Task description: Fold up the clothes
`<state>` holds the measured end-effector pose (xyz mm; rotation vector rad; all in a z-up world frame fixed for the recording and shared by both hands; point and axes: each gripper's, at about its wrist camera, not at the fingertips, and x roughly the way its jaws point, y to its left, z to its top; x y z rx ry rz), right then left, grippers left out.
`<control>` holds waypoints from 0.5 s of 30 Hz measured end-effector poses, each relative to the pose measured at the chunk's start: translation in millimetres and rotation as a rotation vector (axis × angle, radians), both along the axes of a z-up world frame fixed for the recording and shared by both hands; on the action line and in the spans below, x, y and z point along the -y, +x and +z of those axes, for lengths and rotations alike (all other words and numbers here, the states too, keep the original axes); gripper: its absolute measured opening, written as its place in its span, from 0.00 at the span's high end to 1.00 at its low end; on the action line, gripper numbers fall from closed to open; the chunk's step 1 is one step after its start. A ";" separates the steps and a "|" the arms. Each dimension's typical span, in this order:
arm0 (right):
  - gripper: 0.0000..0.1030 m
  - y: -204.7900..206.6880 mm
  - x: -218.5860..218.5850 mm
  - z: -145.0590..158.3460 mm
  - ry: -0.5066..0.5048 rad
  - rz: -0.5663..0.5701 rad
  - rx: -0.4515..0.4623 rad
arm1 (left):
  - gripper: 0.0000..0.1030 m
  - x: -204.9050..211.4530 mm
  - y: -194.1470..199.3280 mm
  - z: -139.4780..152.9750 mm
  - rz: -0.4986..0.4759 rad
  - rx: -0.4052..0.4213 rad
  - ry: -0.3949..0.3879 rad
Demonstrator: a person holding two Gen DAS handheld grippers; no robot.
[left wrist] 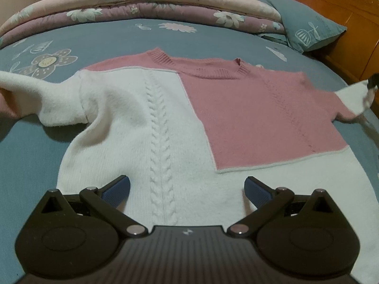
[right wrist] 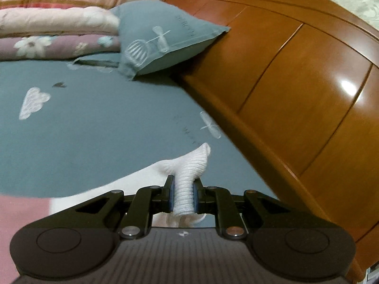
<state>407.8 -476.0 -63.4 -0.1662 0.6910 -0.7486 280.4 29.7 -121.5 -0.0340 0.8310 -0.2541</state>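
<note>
A pink and white knit sweater (left wrist: 180, 118) lies spread flat on the blue bed sheet (left wrist: 113, 40), neck toward the far side. My left gripper (left wrist: 187, 189) hovers open over the white hem area, nothing between its fingers. The left sleeve (left wrist: 35, 94) stretches toward the left edge. At the right edge, the white cuff (left wrist: 353, 97) is lifted off the sheet by the right gripper (left wrist: 373, 84), barely visible there. In the right wrist view, my right gripper (right wrist: 184, 196) is shut on the ribbed white cuff (right wrist: 189, 172), which sticks out past the pads.
A folded floral quilt (left wrist: 142, 2) lies along the far side of the bed. A blue pillow (right wrist: 165, 40) leans against the wooden headboard (right wrist: 296, 94) at the right. Open blue sheet (right wrist: 94, 130) spreads ahead of the right gripper.
</note>
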 end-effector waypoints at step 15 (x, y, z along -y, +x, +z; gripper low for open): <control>0.82 24.5 24.5 -62.3 -0.076 -0.185 -0.197 | 0.01 3.0 -0.5 -0.7 -0.006 0.010 0.022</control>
